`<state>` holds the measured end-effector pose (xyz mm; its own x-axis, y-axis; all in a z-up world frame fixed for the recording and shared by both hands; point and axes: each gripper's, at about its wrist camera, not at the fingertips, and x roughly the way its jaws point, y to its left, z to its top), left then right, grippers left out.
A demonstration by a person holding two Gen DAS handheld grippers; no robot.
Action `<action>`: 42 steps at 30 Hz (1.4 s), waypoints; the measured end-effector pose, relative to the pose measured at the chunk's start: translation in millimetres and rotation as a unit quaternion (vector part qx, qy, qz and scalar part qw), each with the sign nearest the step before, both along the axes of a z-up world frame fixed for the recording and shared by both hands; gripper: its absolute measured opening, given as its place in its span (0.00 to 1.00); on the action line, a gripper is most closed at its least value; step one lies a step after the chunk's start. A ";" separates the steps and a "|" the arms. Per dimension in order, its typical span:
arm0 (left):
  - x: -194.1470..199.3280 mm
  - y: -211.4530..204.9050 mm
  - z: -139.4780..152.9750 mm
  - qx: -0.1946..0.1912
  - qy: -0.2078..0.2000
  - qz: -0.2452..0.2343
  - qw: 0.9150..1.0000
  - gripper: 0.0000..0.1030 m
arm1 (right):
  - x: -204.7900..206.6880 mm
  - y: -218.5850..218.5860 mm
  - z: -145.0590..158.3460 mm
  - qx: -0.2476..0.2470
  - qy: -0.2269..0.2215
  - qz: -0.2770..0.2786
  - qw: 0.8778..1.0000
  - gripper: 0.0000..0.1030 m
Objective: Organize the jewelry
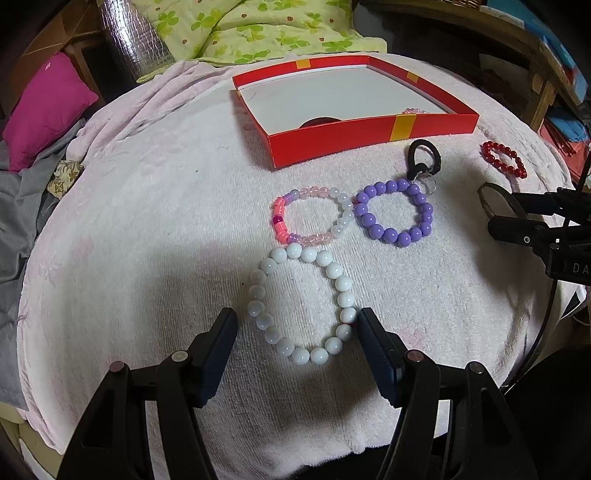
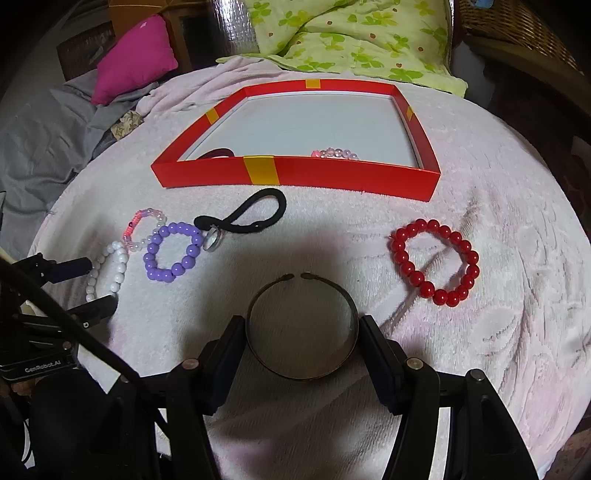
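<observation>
A white bead bracelet lies on the pale towel between the open fingers of my left gripper. A dark metal cuff bangle lies between the open fingers of my right gripper; the fingers stand close beside it. A pink-mixed bracelet, a purple bead bracelet, a black hair tie with a ring and a red bead bracelet lie on the towel. The red shallow box holds a pink bead bracelet and a dark band.
The round table is covered with a pale pink towel. A green quilt, a magenta cushion and grey cloth lie behind and to the left. A wicker chair stands at the back right.
</observation>
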<state>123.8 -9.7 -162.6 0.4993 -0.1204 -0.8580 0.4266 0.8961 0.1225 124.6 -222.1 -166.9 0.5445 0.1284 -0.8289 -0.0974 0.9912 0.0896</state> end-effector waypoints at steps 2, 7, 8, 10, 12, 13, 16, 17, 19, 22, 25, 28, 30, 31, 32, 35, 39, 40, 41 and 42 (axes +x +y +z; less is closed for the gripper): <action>-0.2 -0.3 -0.2 0.001 -0.001 0.000 1.000 0.66 | 1.2 0.2 -0.5 0.000 -0.001 0.001 1.000 0.63; 1.2 -1.7 -0.8 0.005 -0.002 -0.001 1.000 0.66 | 3.2 0.6 -1.0 0.000 -0.005 0.004 1.000 0.63; 1.2 -2.2 -1.3 0.006 -0.002 -0.001 1.000 0.66 | 3.3 0.8 -1.1 0.000 -0.005 0.005 1.000 0.63; 1.3 -3.1 -1.6 0.007 -0.003 -0.001 1.000 0.66 | 3.4 0.4 -1.3 0.002 -0.007 0.006 1.000 0.63; 1.3 -3.8 -1.5 0.008 -0.003 -0.001 1.000 0.66 | 3.1 0.3 -1.4 0.003 -0.009 0.007 1.000 0.63; 1.1 -4.1 -1.3 0.007 -0.003 -0.002 1.000 0.66 | 3.1 0.2 -1.4 0.003 -0.010 0.007 1.000 0.63; 1.3 -2.1 0.5 -0.003 -0.002 -0.005 1.000 0.66 | 3.2 -0.2 -1.4 0.003 -0.012 0.010 1.000 0.63; 1.2 -0.7 1.1 -0.009 0.000 -0.007 1.000 0.66 | 3.1 0.2 -1.3 0.003 -0.013 0.010 1.000 0.63; 1.2 4.3 1.6 -0.024 0.007 -0.009 1.000 0.66 | 3.1 -0.4 -1.1 0.004 -0.014 0.012 1.000 0.63; 1.2 13.2 0.9 -0.044 0.015 -0.013 0.999 0.66 | 3.1 -1.5 -1.1 0.006 -0.016 0.015 1.000 0.63; 3.3 15.9 2.5 -0.060 0.021 -0.015 0.998 0.67 | 2.6 -2.7 -1.1 0.009 -0.019 0.016 1.000 0.63; 6.8 10.7 0.0 -0.064 0.026 -0.022 0.997 0.70 | 2.2 -3.0 -0.4 0.009 -0.021 0.018 1.000 0.63; 9.2 8.6 -2.5 -0.060 0.019 -0.024 0.998 0.70 | 2.6 -3.2 -0.3 0.009 -0.022 0.019 1.000 0.63; 9.4 7.8 -1.6 -0.063 0.017 -0.026 0.998 0.70 | 2.8 -3.1 -0.1 0.009 -0.022 0.020 1.000 0.63; 9.3 9.3 -0.7 -0.070 0.015 -0.027 0.997 0.69 | 2.5 -3.4 0.0 0.009 -0.023 0.021 0.999 0.63; 13.3 13.9 -0.3 -0.086 0.018 -0.027 0.996 0.33 | 2.4 -3.1 0.8 0.008 -0.024 0.023 0.999 0.63; 18.6 14.4 2.4 -0.091 0.010 -0.031 0.995 0.15 | 3.9 2.0 3.4 -0.007 -0.026 0.028 0.999 0.62; 17.9 14.2 3.7 -0.094 0.008 -0.034 0.995 0.10 | 4.9 2.1 4.3 -0.007 -0.026 0.028 0.999 0.62; 17.1 14.0 5.6 -0.098 0.006 -0.037 0.994 0.10 | 6.2 1.7 6.1 -0.005 -0.027 0.026 0.999 0.62; 16.5 14.3 6.9 -0.099 0.004 -0.039 0.994 0.10 | 7.7 0.8 8.3 -0.001 -0.028 0.025 0.999 0.62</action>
